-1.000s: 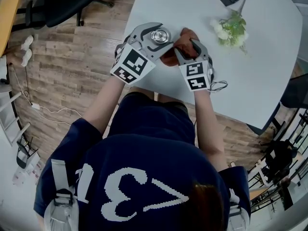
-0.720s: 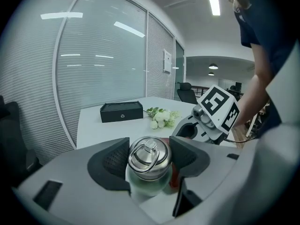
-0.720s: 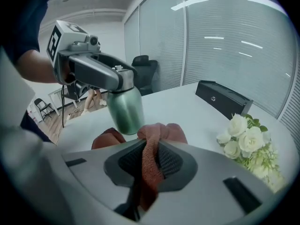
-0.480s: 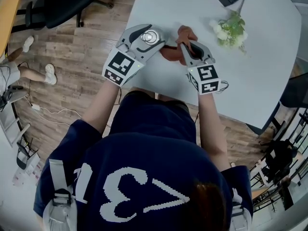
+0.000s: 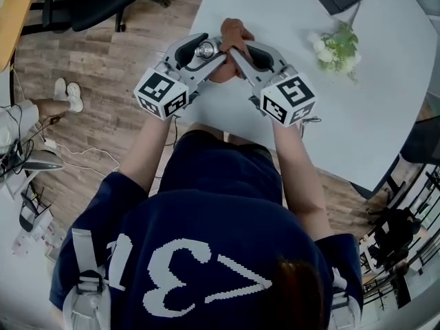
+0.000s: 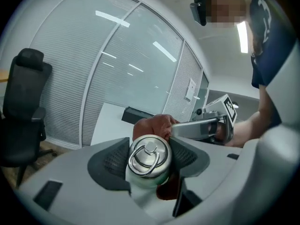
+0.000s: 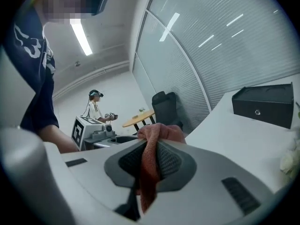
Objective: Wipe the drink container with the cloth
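- Left gripper (image 6: 149,162) clamps the bottle (image 5: 204,49) between its pads.
- Right gripper (image 7: 150,163) has just been closing its jaws and pinches the cloth (image 5: 231,30).
- Cloth lies against the bottle's side, both above the table (image 5: 385,115) edge.

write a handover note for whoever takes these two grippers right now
Left gripper: shut on the bottle, gripping it just under the ring cap.
Right gripper: its jaws have just closed on the cloth, which is pinched between the pads and bunches out past the tips.
Where: both are held up over the near edge of the table, with the cloth against the bottle's far side.
Done: bottle and cloth are both in hand and brought together.
Left: rub the cloth over the bottle. How much is already wiped cannot be told.
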Demonstrator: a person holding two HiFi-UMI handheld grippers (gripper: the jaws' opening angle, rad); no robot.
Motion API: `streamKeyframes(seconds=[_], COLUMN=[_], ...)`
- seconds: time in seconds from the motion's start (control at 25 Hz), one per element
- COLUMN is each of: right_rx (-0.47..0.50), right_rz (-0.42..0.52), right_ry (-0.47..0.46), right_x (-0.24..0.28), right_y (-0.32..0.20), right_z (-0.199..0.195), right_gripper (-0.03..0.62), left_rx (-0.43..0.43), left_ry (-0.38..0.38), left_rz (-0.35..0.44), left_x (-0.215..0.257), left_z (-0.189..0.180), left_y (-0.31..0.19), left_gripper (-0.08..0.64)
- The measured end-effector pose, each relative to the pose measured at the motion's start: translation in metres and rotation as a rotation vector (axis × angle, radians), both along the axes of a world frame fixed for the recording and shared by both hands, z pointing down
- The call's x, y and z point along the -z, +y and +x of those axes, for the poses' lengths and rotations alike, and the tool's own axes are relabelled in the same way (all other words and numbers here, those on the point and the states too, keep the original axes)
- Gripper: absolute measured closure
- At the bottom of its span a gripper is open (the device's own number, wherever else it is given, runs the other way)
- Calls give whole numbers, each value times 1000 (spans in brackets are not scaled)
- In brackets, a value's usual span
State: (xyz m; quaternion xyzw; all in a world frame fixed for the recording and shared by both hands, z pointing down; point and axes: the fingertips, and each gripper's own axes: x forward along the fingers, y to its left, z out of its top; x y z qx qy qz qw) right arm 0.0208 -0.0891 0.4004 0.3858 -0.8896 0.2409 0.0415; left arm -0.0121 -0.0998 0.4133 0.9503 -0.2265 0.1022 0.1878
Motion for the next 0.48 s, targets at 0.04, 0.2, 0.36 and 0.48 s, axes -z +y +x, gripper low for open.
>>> streamKeyframes(seconds=[0.04,0.2,0.36,0.48], right_rx=[1,-2,-39,-72], right_rz=[-1,-1,-10,-41], right_ry=[-7,29,73,126], right_x=[-1,-12,-26,-42], right_y=[-1,-3,-5,-5], right_z=[-3,-6,5,18], right_gripper=[535,535,537,537], left_rx=[13,48,58,65], left_ry=[14,42,49,55], left_rz=[-11,-32,-35,-42], left_x=[0,-1,-2,-2], left_z=[-3,-9,-11,-12], left_y=[-1,-3,-5,-6], left_gripper=[287,287,287,287])
